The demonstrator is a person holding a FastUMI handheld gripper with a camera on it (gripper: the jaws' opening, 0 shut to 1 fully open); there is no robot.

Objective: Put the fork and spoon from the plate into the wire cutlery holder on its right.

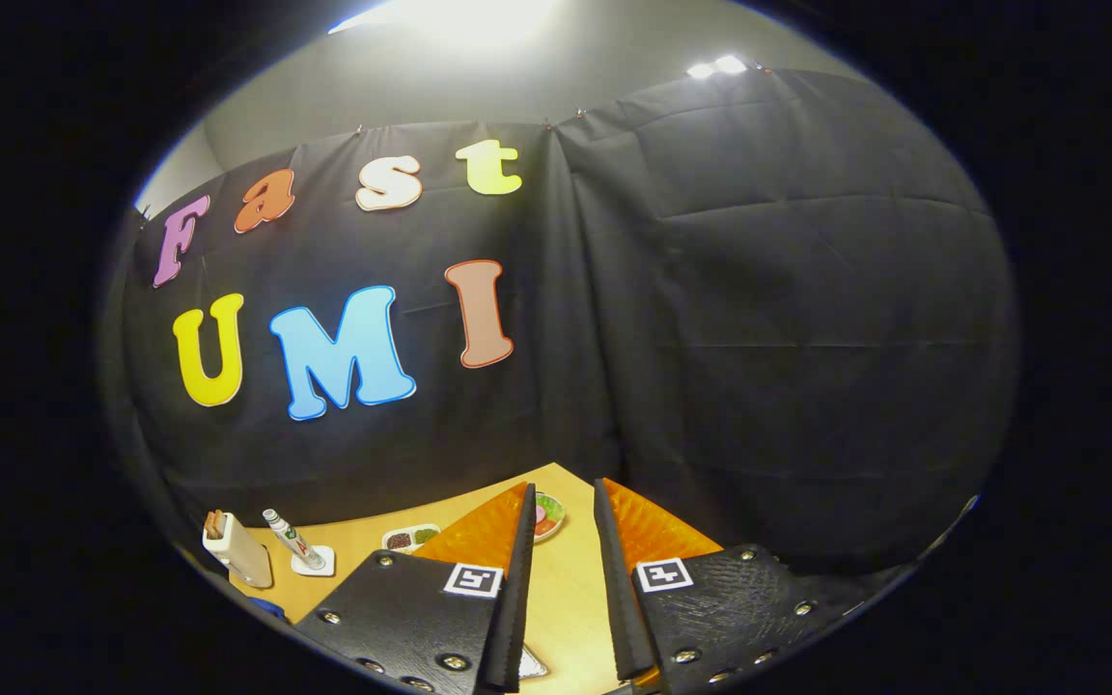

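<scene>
My gripper (563, 502) is held high above a wooden table (566, 589) and tipped up toward the booth wall. Its two fingers stand apart with nothing between them, only bare tabletop showing in the gap. Just beyond the left finger's tip a small plate with red and green food (548, 514) peeks out near the table's far edge.
Left of the fingers stand a cream box-shaped container (239, 550), a slanted bottle on a white coaster (293, 542) and a small white tray with dark and green portions (411, 537). A white object's corner (530, 664) lies under the left finger. The black wall rises behind the table.
</scene>
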